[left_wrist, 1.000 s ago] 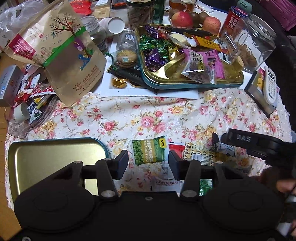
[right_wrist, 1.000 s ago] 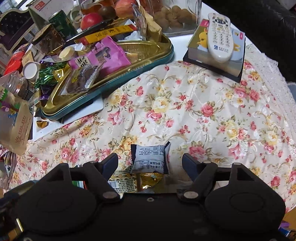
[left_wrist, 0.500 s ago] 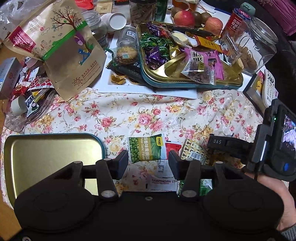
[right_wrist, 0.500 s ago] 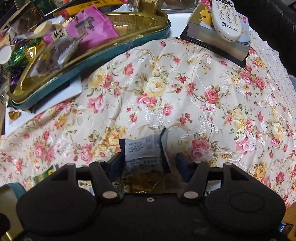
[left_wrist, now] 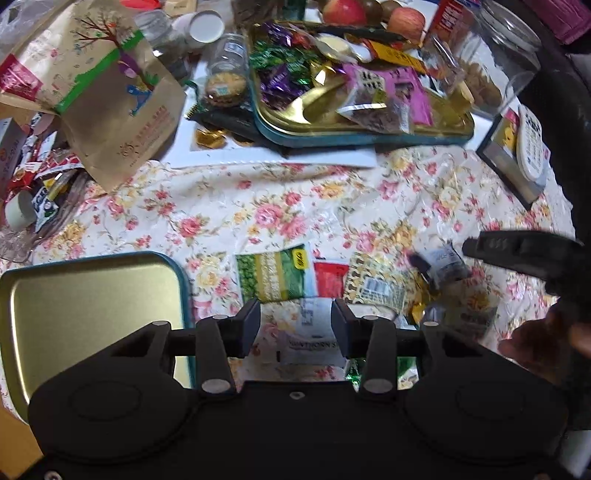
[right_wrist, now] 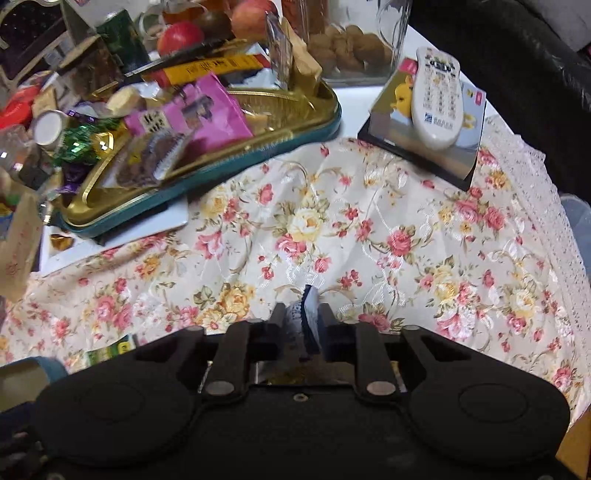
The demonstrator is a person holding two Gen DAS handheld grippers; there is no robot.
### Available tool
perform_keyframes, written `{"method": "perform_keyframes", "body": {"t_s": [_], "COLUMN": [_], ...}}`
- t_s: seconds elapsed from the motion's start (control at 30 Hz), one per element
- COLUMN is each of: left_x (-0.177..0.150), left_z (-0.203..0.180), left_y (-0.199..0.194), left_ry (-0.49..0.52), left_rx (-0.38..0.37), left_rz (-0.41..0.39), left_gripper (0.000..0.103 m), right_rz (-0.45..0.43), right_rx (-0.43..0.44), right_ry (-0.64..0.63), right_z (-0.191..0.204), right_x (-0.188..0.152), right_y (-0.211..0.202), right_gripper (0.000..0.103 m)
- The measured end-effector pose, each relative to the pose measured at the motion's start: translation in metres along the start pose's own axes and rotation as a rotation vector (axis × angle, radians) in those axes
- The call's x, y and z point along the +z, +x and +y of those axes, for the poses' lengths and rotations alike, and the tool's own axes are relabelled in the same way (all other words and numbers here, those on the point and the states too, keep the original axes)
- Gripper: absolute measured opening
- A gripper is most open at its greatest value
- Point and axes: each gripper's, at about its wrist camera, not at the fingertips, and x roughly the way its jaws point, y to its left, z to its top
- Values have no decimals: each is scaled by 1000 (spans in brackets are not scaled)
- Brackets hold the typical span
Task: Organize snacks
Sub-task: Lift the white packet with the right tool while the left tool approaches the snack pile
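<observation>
My right gripper (right_wrist: 302,322) is shut on a small dark-blue and white snack packet (right_wrist: 309,310), lifted off the floral cloth; it also shows in the left wrist view (left_wrist: 441,263). My left gripper (left_wrist: 295,326) is open, its jaws either side of a white hawthorn strip packet (left_wrist: 310,332) lying on the cloth. Beyond it lie a green pea packet (left_wrist: 273,273), a red packet (left_wrist: 330,277) and a patterned barcode packet (left_wrist: 376,284). An empty gold tray (left_wrist: 92,295) lies at the left.
A gold tray full of sweets (left_wrist: 354,110) stands at the back, also in the right wrist view (right_wrist: 207,147). A brown paper bag (left_wrist: 99,85), jars (left_wrist: 495,62) and apples (left_wrist: 341,9) crowd the back. A remote on a box (right_wrist: 436,107) sits at the right.
My right gripper has closed on the blue and white packet and lifted it. My left gripper has come down and forward over the hawthorn strip packet.
</observation>
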Motion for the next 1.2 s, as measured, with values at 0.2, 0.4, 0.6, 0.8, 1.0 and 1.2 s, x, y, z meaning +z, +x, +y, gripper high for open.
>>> {"method": "perform_keyframes", "body": {"t_s": [0.2,0.4,0.6,0.8,1.0,1.2], "left_x": [-13,-18,-19,-21,-22,-24], "left_z": [-23,-30,-24,-17,-13,-14], "left_y": [15,18,12,3,-2,1], "left_ry": [58,78,62,67,73,78], "left_rx": [-34,-21,-40,-48,-48,-38], "left_rz": [61,76,75,52,37,45], "left_gripper": [50,50,50,50,50,50], "right_rz": [3,20,90,42,65,40], "right_rx": [78,64,36,41,12,-48], "right_ry": [-8,109,168,121,20,-55], "right_z": [-12,-30,-30,-13,6,12], "right_x": [-1,3,2,1,-6,-11], "right_y": [-16,3,37,44,56,66], "right_gripper": [36,60,60,62,64,82]}}
